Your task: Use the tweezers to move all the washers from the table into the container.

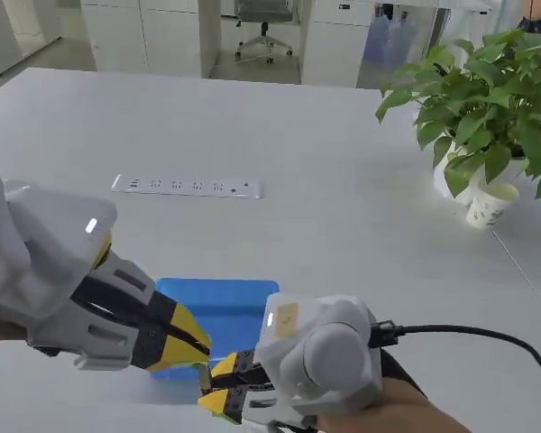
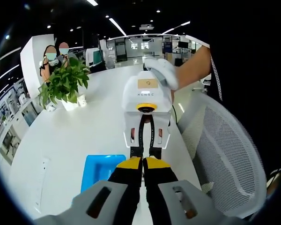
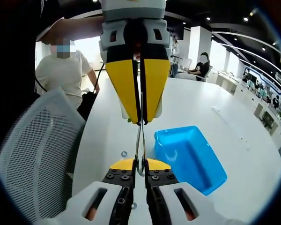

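The tweezers (image 3: 140, 140) run as a thin metal line between my two grippers, which face each other tip to tip. In the right gripper view, the right gripper (image 3: 139, 165) has its jaws pressed together on one end of them. The left gripper (image 3: 141, 123) comes down from the top with its yellow jaws closed on the other end. In the left gripper view, the left gripper (image 2: 143, 161) has its jaws together, and the right gripper (image 2: 145, 152) meets it head on; I cannot make out the tweezers there.

One washer (image 3: 124, 153) lies flat on the white table (image 3: 201, 108), just to the left of the tweezers in the right gripper view and close beside the right gripper's jaw tips. It touches neither the tweezers nor the jaws. The blue container (image 3: 189, 157) sits on the other side of the tweezers, near them and apart from the washer. I cannot tell whether anything is inside it.

In the head view, the left gripper (image 1: 206, 347) reaches in from the left and the right gripper (image 1: 203, 392) from the bottom, with their tips meeting over the near edge of the container (image 1: 221, 307). Beyond the tools, a white power strip (image 1: 187, 187) lies on the table (image 1: 343, 180). A potted plant (image 1: 487, 108) stands well off to the right.
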The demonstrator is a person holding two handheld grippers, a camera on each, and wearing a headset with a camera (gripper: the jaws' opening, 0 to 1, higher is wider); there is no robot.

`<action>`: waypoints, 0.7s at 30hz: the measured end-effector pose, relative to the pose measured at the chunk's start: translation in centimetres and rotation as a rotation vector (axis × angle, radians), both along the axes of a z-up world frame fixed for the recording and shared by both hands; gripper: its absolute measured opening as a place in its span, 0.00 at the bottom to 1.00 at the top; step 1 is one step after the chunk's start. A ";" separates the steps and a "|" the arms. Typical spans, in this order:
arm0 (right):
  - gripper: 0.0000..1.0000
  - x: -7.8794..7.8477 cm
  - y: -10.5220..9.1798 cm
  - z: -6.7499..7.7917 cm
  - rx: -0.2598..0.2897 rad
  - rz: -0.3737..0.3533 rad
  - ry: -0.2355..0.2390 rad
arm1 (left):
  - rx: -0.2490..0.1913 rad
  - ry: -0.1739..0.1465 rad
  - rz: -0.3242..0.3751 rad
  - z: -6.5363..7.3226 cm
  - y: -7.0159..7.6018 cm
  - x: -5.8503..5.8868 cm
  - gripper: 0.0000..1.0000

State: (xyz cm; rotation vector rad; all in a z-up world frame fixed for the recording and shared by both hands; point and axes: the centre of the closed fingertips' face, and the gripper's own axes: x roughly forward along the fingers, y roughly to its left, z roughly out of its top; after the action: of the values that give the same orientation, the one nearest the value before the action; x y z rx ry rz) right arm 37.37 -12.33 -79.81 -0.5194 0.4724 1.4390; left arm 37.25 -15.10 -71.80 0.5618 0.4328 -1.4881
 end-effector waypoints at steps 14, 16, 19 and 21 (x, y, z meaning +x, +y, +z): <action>0.08 3.3 0.6 2.0 0.026 -0.004 -0.035 | -0.016 -0.035 0.016 2.0 0.4 2.9 0.04; 0.08 3.8 0.7 2.1 0.027 -0.003 -0.040 | -0.014 -0.040 0.016 2.1 0.5 3.4 0.04; 0.08 4.5 0.8 2.3 0.031 -0.003 -0.047 | -0.014 -0.045 0.018 2.3 0.7 4.0 0.04; 0.08 4.9 0.9 2.4 0.032 -0.003 -0.050 | -0.013 -0.047 0.021 2.4 0.8 4.4 0.04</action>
State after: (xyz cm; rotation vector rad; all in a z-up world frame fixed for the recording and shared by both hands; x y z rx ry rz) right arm 42.28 -11.45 -77.42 -0.5277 0.4090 1.4254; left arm 41.66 -14.35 -69.44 0.5793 0.3909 -1.4541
